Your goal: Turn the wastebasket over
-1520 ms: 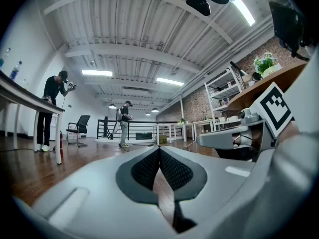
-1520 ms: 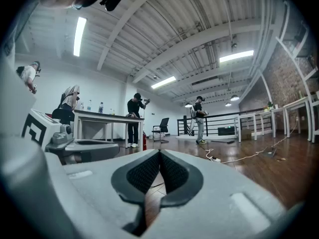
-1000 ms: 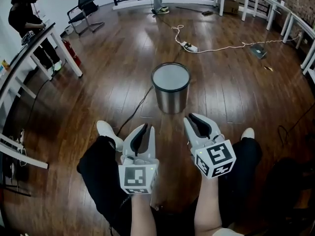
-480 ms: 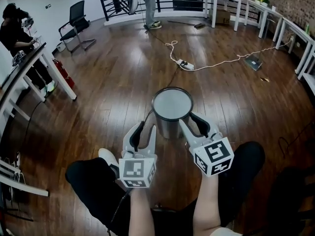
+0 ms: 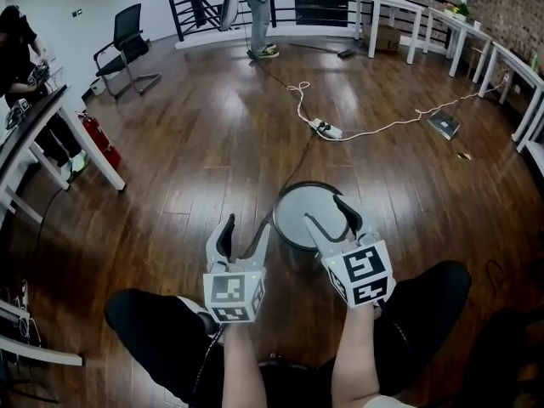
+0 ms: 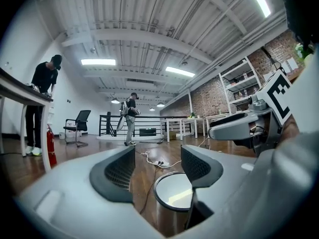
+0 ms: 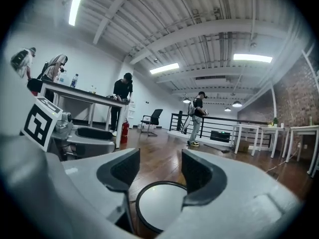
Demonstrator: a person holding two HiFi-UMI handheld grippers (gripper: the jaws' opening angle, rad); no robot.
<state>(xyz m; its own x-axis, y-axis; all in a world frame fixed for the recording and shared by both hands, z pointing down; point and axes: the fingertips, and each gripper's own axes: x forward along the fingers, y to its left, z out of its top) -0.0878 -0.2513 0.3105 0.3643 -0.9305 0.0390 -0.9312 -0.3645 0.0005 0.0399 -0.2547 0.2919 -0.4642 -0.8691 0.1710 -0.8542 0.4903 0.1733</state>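
The wastebasket (image 5: pixel 297 215) is a metal cylinder with a black rim; it stands upright on the wooden floor and its top shows pale grey. My right gripper (image 5: pixel 327 213) hovers over the near right part of its rim. The jaws are opening and nothing is between them. My left gripper (image 5: pixel 245 235) is just left of the basket, also opening and empty. In the left gripper view the basket (image 6: pixel 174 203) sits low, ahead of the left gripper (image 6: pixel 158 163). The right gripper view shows the basket (image 7: pixel 157 208) below the right gripper (image 7: pixel 158 171).
A black cable runs across the floor to the basket, and a white power strip (image 5: pixel 327 128) lies farther off. White tables (image 5: pixel 51 126), a fire extinguisher (image 5: pixel 98 138) and a person (image 5: pixel 17 49) are at the left. An office chair (image 5: pixel 127 36) and another person (image 5: pixel 255 15) stand by the far railing.
Both grippers have moved forward to the wastebasket and their jaws have spread from nearly shut to open. The basket now sits closer in the head view.
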